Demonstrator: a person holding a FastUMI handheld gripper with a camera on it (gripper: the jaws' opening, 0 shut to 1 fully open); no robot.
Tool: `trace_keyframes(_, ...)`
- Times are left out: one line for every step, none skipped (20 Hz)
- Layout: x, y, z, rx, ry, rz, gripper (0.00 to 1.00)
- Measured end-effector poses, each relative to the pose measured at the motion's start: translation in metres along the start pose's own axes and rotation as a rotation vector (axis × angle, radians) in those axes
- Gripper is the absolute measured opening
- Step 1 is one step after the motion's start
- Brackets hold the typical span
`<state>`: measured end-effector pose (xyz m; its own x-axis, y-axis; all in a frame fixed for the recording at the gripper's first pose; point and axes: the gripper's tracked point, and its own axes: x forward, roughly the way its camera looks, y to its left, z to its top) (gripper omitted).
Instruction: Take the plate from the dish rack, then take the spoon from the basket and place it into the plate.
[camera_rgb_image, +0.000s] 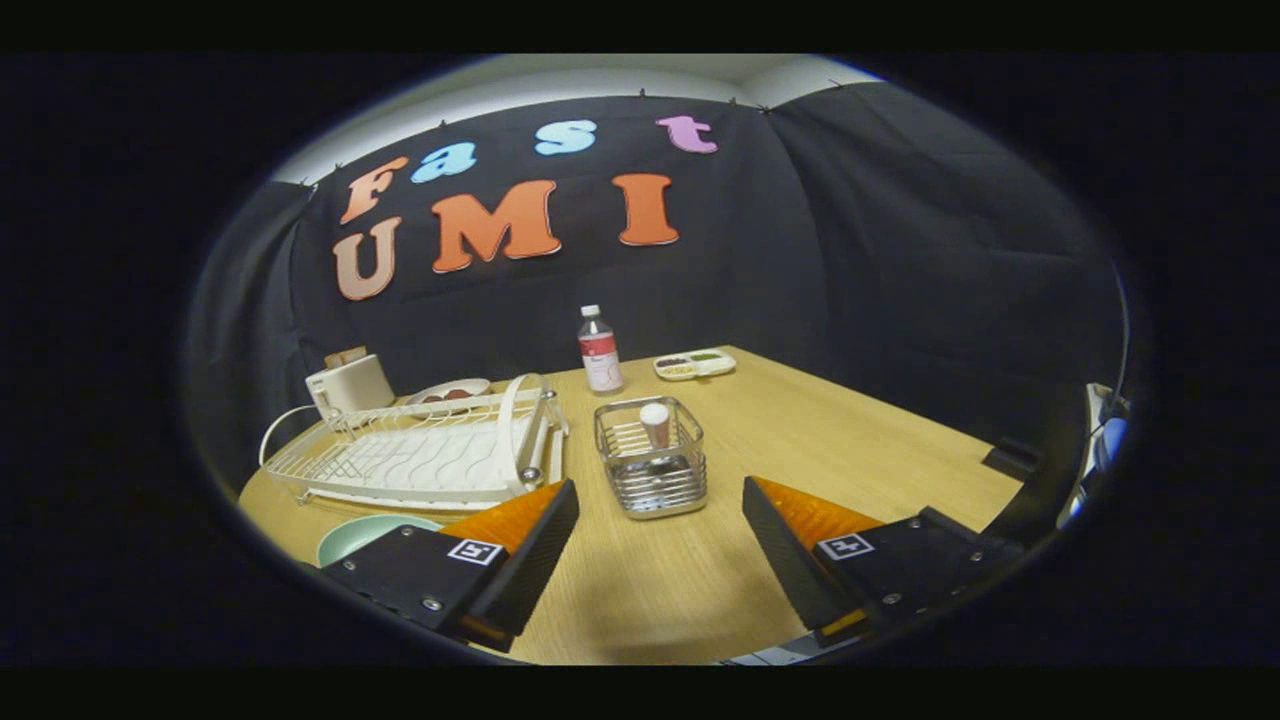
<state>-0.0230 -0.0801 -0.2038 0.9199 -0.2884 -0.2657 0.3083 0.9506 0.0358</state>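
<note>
So the tongs (660, 545) are spread wide open with nothing between them, hovering over the wooden worktop (850, 450). Dead ahead, just beyond the gap between the fingers, sits the wire basket (650, 458), and there's something upright in it with a pale rounded top (655, 415). That's most likely the spoon handle poking up, though it's small enough that it's hard to be sure.

The white dish rack (420, 455) is off ahead of the left finger, and it looks empty of plates as far as can be made out. A pale green plate (365, 535) lies flat on the worktop right beside the left finger, partly tucked behind it. So judging by that, the plate step looks done and the spoon grab is the one in hand.

The next move would be going forward and down onto that upright bit in the basket, with the fingers lined up on either side and clear of the wire walls, then closing. After that it's a swing across to the plate on the left.

Further back there's a bottle (600, 352), a small divided tray (695, 364), and a toaster (348, 385) behind the rack, all well out of the way.
</note>
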Motion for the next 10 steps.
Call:
trace_keyframes(0.004, -0.003, 0.008, -0.007, -0.024, -0.006, 0.98)
trace_keyframes(0.011, -0.004, 0.015, -0.017, -0.049, -0.011, 0.98)
trace_keyframes(0.015, -0.005, 0.020, -0.029, -0.065, -0.013, 0.98)
trace_keyframes(0.018, -0.006, 0.022, -0.043, -0.078, -0.017, 0.98)
trace_keyframes(0.021, -0.009, 0.025, -0.055, -0.085, -0.034, 0.98)
trace_keyframes(0.026, -0.010, 0.026, -0.073, -0.090, -0.044, 0.96)
trace_keyframes(0.030, -0.009, 0.029, -0.087, -0.097, -0.044, 0.93)
trace_keyframes(0.032, -0.008, 0.030, -0.094, -0.102, -0.043, 0.86)
trace_keyframes(0.035, -0.005, 0.030, -0.099, -0.102, -0.036, 0.82)
trace_keyframes(0.039, -0.002, 0.028, -0.107, -0.099, -0.032, 0.73)
